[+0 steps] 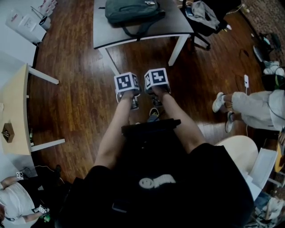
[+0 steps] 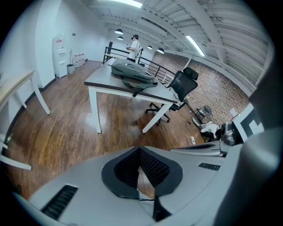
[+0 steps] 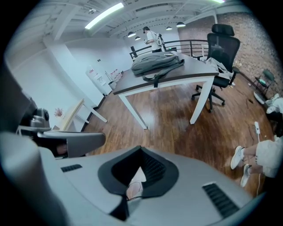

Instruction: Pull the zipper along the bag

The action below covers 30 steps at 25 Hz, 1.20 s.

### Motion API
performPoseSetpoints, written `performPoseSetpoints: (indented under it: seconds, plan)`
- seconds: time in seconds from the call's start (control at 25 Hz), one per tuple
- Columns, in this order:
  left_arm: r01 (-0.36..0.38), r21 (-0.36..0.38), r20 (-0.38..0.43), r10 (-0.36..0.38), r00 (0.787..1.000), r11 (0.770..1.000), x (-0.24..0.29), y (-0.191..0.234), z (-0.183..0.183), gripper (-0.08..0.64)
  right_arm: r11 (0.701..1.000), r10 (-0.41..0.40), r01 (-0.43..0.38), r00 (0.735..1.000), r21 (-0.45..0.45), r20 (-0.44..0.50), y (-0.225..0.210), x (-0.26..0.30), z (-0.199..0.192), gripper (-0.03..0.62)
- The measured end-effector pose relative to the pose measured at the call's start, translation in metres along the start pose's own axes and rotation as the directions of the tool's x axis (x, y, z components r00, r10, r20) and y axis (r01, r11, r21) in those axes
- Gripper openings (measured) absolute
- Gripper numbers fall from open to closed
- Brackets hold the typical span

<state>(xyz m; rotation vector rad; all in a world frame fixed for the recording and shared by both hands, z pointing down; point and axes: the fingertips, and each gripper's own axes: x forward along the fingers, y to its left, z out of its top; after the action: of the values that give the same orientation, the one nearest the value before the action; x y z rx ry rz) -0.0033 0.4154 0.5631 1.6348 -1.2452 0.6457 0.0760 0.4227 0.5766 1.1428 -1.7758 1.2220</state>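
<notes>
A grey-green backpack (image 1: 133, 11) lies on a grey-topped table (image 1: 169, 24) with white legs, well ahead of me across the wooden floor. The left gripper view shows the backpack (image 2: 132, 73) far off on that table (image 2: 101, 81), as does the right gripper view, where the backpack (image 3: 157, 64) has a strap hanging over the edge. My left gripper (image 1: 126, 85) and right gripper (image 1: 156, 80) are held side by side in front of my body, well short of the table. The left gripper (image 2: 139, 150) and the right gripper (image 3: 140, 150) each have their jaws together with nothing between them.
A black office chair (image 1: 202, 18) with clothing on it stands right of the table. A seated person's legs (image 1: 249, 107) are at the right. A light wooden desk (image 1: 13, 116) runs along the left. Another person (image 1: 18, 200) crouches at the lower left.
</notes>
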Motion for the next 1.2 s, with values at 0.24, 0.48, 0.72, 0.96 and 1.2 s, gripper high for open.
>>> performPoseSetpoints:
  seconds: [0.24,0.48,0.72,0.96,1.2]
  plan:
    - [-0.016,-0.014,0.040,0.016,0.999,1.000,0.021,-0.011,0.031,-0.008,1.000,0.006,-0.006,1.000,-0.013,-0.005,-0.024,0.003,0.030,0.015]
    - [-0.031,-0.040,0.030,0.032,0.999,0.999,0.043,-0.027,0.058,-0.008,0.999,0.037,-0.037,0.999,0.004,-0.008,-0.053,0.007,0.063,0.015]
    - [-0.068,-0.051,0.039,0.070,0.997,0.996,0.054,-0.026,0.081,-0.008,0.998,0.063,-0.063,0.998,0.007,-0.016,-0.067,0.016,0.084,0.015]
    - [-0.065,-0.039,0.063,0.067,0.996,0.997,0.059,-0.030,0.102,-0.008,0.998,0.068,-0.068,0.998,-0.009,-0.014,-0.066,0.021,0.102,0.015]
    - [-0.048,-0.013,0.058,0.049,0.997,0.999,0.069,-0.028,0.120,-0.007,0.997,0.071,-0.071,0.997,0.003,-0.002,-0.060,0.033,0.118,0.015]
